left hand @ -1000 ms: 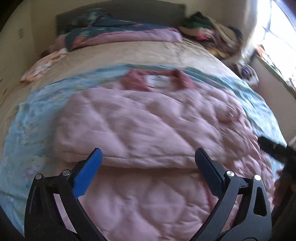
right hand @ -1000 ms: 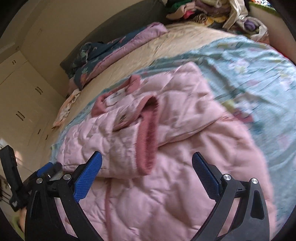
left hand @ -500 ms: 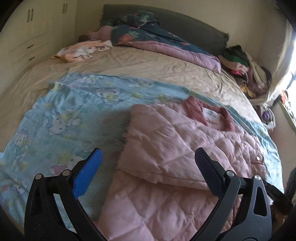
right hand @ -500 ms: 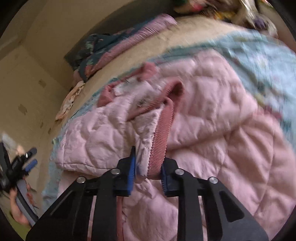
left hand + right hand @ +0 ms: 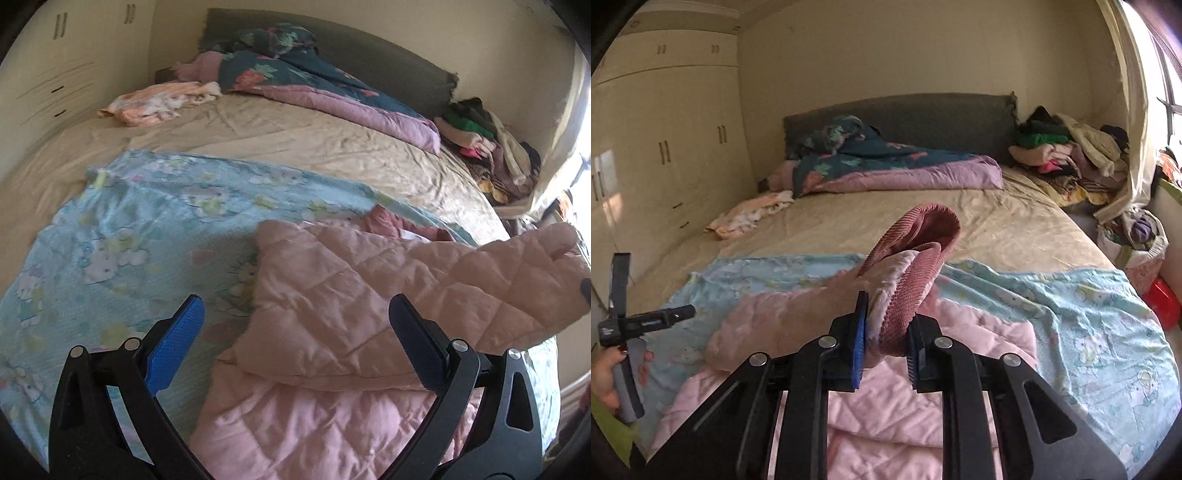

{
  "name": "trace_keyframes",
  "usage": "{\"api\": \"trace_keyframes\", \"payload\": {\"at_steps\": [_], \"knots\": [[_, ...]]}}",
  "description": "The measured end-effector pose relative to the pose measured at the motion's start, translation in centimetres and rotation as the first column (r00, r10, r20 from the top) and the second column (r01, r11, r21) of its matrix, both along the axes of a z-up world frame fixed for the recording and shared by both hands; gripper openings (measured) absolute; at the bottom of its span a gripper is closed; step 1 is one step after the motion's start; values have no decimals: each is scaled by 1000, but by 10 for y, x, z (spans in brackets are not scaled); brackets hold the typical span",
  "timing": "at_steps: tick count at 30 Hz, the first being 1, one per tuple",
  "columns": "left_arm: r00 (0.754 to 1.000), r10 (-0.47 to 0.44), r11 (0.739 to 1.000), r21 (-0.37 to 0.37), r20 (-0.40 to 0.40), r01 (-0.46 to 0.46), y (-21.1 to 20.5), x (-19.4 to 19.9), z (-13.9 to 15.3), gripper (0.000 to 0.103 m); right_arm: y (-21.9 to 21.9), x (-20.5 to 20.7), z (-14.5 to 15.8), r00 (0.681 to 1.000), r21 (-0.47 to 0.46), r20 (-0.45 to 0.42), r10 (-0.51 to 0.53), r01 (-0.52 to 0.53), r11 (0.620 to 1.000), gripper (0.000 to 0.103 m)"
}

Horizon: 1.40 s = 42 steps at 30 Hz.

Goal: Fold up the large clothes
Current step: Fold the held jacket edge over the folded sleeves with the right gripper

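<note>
Pink quilted jacket (image 5: 894, 402), sleeve lifted

Left gripper (image 5: 295, 334) is held wide open, empty, above pink quilted jacket (image 5: 332, 314); one sleeve (image 5: 517, 280) is lifted off light-blue cartoon-print blanket (image 5: 147, 229).

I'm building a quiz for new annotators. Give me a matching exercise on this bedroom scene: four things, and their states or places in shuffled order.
1 right gripper
2 left gripper
3 clothes pile
4 pink quilted jacket

A on the blue cartoon blanket
B shut on the ribbed cuff
C open, holding nothing
D by the headboard, window side

Pairs: 1-B, 2-C, 3-D, 4-A
</note>
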<state>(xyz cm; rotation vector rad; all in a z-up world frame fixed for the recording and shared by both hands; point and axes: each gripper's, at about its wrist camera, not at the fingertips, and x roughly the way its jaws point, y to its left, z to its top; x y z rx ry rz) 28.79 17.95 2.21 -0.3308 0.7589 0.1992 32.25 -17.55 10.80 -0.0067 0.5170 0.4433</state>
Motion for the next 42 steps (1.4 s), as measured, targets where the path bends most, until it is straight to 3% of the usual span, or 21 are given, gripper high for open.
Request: {"api": "trace_keyframes", "payload": {"at_steps": [10,19,26,30,33,42], "knots": [[993,-101,995,17,-62,103,-43,34,-25,93,-29,14,-92,979,-22,-173,-111,108,994,17],[982,-160,986,38,-101,164,-74,44,-41,93,-31,11,-128,957,-29,-254,-143,141,990,18],[974,-181,981,46,-136,189,-84,51,-55,93,-32,9,-136,944,-17,-289,-160,163,987,22],[968,-191,977,64,-164,203,-87,55,-65,93,-34,8,-136,940,-11,-305,-149,153,988,34],[966,-193,977,57,-173,205,-85,57,-71,93,-36,2,-128,945,-20,-283,-162,163,986,45],[958,-210,976,11,-196,216,-74,64,-94,95,-14,-1,-98,973,-77,-198,-122,109,991,53]]}}
